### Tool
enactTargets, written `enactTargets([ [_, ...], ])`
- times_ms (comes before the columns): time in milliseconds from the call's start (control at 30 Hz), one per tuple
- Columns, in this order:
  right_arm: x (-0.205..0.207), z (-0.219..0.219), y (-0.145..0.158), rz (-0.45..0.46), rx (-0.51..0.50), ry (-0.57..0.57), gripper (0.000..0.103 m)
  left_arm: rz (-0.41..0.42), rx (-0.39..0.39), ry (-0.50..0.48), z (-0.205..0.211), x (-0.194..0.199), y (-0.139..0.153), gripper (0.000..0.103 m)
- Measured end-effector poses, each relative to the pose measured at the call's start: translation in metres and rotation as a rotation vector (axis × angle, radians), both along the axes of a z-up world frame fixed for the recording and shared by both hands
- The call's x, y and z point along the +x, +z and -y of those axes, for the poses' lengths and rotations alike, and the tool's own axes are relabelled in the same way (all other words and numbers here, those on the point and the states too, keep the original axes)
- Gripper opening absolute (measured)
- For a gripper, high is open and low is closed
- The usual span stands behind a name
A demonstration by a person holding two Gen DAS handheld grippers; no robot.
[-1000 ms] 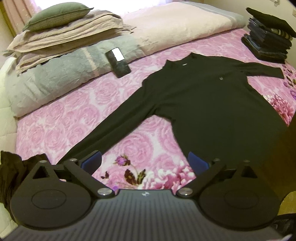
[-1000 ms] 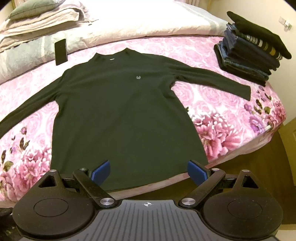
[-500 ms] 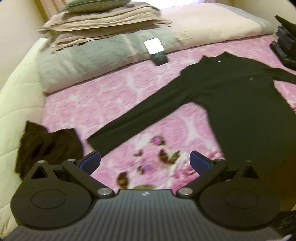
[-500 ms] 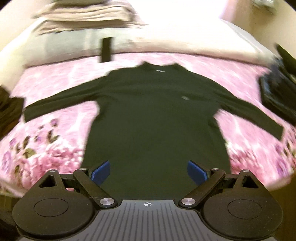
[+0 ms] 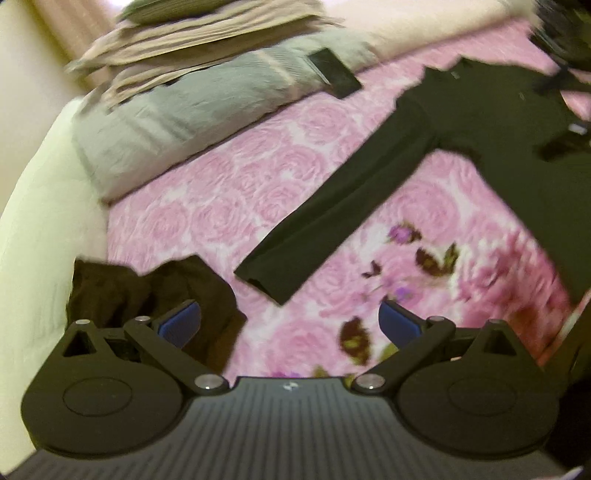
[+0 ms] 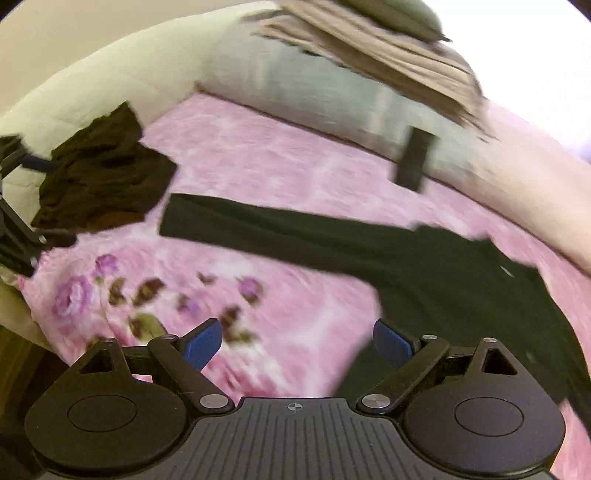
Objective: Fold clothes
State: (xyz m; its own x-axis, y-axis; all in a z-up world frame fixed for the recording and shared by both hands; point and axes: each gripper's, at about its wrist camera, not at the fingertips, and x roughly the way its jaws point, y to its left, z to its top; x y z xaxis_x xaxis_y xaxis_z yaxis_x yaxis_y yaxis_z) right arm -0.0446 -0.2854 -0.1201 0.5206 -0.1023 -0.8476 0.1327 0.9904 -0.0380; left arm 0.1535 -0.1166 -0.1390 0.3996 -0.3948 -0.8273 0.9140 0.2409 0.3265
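A black long-sleeved top (image 5: pixel 491 122) is laid flat on a pink floral bedspread (image 5: pixel 258 184), with one sleeve (image 5: pixel 332 221) stretched out toward the near left in the left wrist view; its body is cut off by the right edge of that picture, so the hem cannot be seen there. In the right wrist view the same top (image 6: pixel 461 280) is blurred by motion, and its far side is cut off at the right. The left gripper (image 5: pixel 290 323) is held spread wide above the bedspread, nothing between its blue pads (image 5: pixel 179 321); the sleeve cuff lies just beyond it, untouched. The right gripper (image 6: pixel 297 341) is likewise spread apart and empty, over the flowered part of the bedspread, with the top's body near its right finger. A crumpled dark garment (image 5: pixel 147 288) lies at the near left, partly hidden behind the left gripper's finger. A dark flat object (image 5: pixel 334 72), perhaps a phone, rests against a grey pillow (image 5: pixel 203 107) at the far side; its detail is too smeared to make out. Folded beige bedding (image 5: pixel 207 33) is stacked on the pillow.
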Motion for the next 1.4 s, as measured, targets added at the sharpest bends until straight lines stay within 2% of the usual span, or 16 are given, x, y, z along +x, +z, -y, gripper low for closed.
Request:
enactTargets([
  [67,0.039,-0.021,-0.021,0.000,-0.017,0.055,0.091,0.027,0.027,-0.070,-0.001,0.013,-0.017,0.101],
  [100,0.059,-0.031,-0.034,-0.005,-0.017,0.087,0.070,0.036,0.039,-0.095,-0.002,0.020,-0.025,0.101],
  [133,0.078,-0.040,-0.048,-0.009,-0.022,0.116,0.059,0.043,0.049,-0.115,-0.003,0.026,-0.033,0.101],
  [267,0.142,-0.074,-0.104,-0.033,-0.074,0.211,0.060,0.030,0.065,-0.130,-0.008,0.048,-0.064,0.101],
  [333,0.169,-0.086,-0.130,-0.036,-0.090,0.259,0.083,0.023,0.071,-0.123,-0.012,0.057,-0.078,0.101],
  [500,0.212,-0.119,-0.185,-0.047,-0.157,0.429,0.083,-0.005,0.063,-0.059,-0.023,0.078,-0.106,0.101],
  [633,0.228,-0.144,-0.219,-0.037,-0.309,0.587,0.082,-0.044,0.038,0.011,-0.031,0.089,-0.113,0.101],
  [667,0.231,-0.149,-0.226,-0.046,-0.342,0.620,0.078,-0.050,0.035,0.025,-0.033,0.091,-0.114,0.101],
  [700,0.232,-0.155,-0.233,-0.063,-0.365,0.652,0.063,-0.054,0.032,0.036,-0.035,0.093,-0.115,0.101],
  [800,0.229,-0.166,-0.243,-0.056,-0.432,0.710,0.058,-0.060,0.032,0.057,-0.039,0.098,-0.117,0.101],
  [900,0.233,-0.168,-0.243,-0.048,-0.442,0.689,0.012,-0.064,0.032,0.062,-0.041,0.102,-0.115,0.101],
  [933,0.235,-0.167,-0.241,-0.045,-0.433,0.677,0.008,-0.062,0.031,0.060,-0.040,0.103,-0.114,0.101],
  [1067,0.240,-0.150,-0.210,0.033,-0.338,0.583,0.005,-0.052,0.025,0.032,-0.031,0.103,-0.105,0.101],
  [1167,0.241,-0.110,-0.167,0.117,-0.218,0.404,0.005,-0.055,0.017,-0.005,-0.016,0.098,-0.098,0.101],
  [1300,0.213,-0.019,-0.096,0.251,-0.121,0.090,0.004,-0.053,-0.001,-0.105,0.022,0.080,-0.087,0.101],
  [1400,0.152,0.074,-0.043,0.365,-0.144,-0.152,0.004,-0.034,-0.024,-0.196,0.060,0.055,-0.076,0.101],
])
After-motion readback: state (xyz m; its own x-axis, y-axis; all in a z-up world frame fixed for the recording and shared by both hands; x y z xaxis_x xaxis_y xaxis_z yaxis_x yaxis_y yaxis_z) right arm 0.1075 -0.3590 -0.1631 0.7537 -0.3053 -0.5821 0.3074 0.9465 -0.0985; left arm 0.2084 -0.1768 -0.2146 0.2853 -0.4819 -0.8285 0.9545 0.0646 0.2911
